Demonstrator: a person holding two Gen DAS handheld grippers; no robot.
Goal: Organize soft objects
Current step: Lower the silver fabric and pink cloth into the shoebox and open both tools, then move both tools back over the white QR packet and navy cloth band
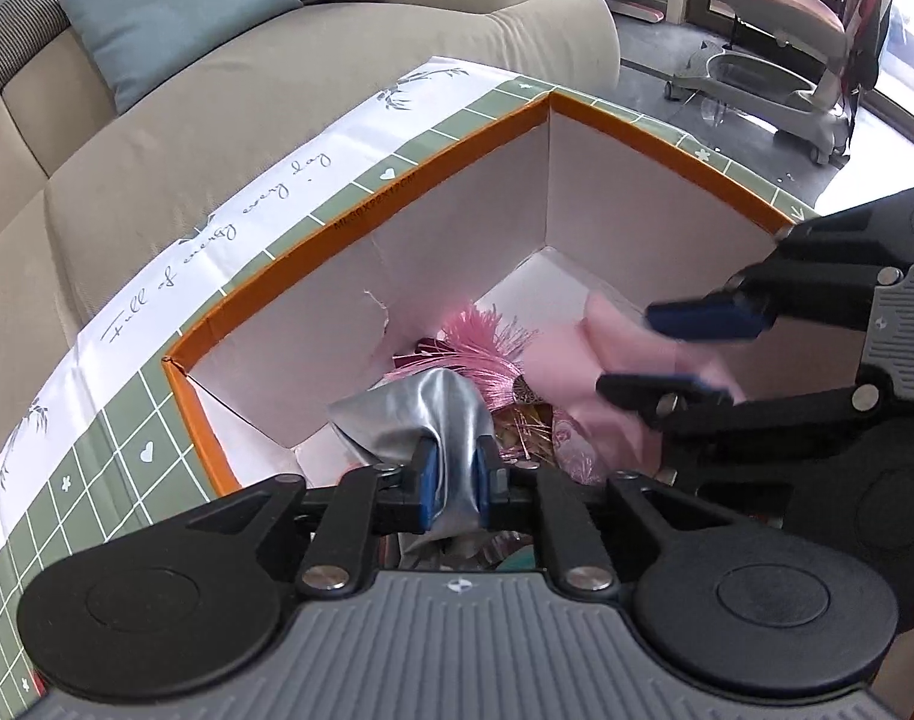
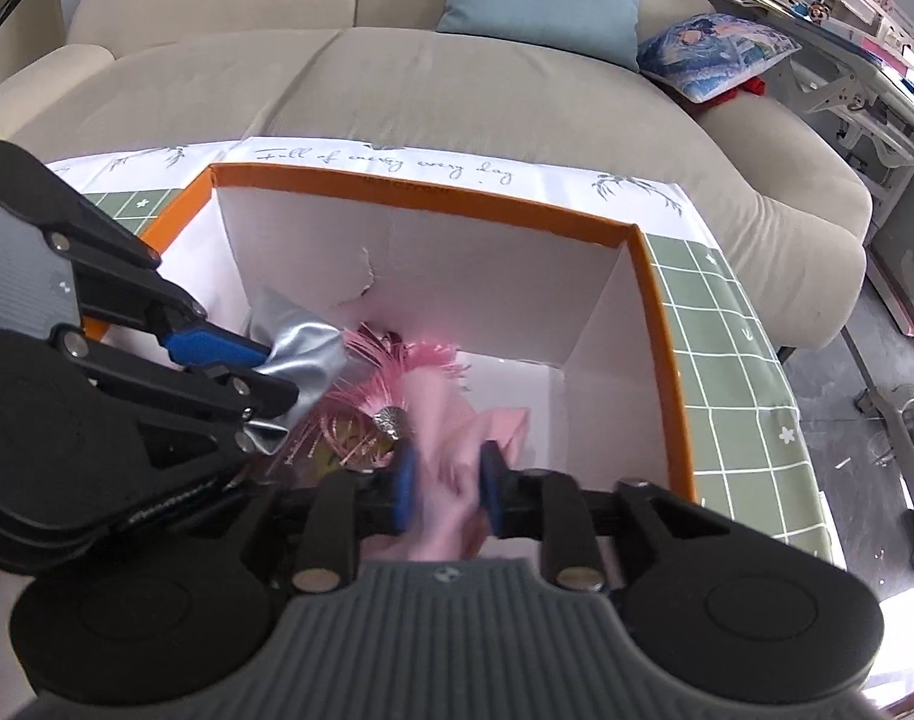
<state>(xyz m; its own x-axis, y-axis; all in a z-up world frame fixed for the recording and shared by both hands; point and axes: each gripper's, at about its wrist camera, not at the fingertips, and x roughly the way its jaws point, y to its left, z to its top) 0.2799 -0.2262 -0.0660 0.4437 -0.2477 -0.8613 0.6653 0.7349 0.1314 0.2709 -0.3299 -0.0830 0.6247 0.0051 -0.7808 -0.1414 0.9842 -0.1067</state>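
We are angling both grippers down into the orange-rimmed box (image 1: 360, 222), our left gripper (image 1: 453, 477) loosely bracketing the silver cloth (image 1: 420, 414), our right gripper (image 2: 447, 483) parted around blurred pink fabric (image 2: 438, 420), their contact hard to judge.

The left wrist camera sits just behind the left hand-held gripper (image 1: 453, 483), looking steeply down into the orange-rimmed box (image 1: 360, 222) from close range, with the beige sofa (image 1: 276, 120) beyond. The right wrist camera rides the right hand-held gripper (image 2: 447, 495) likewise, facing the sofa squarely. Both views share the box interior, the printed tablecloth (image 2: 733, 324) and each other's gripper.
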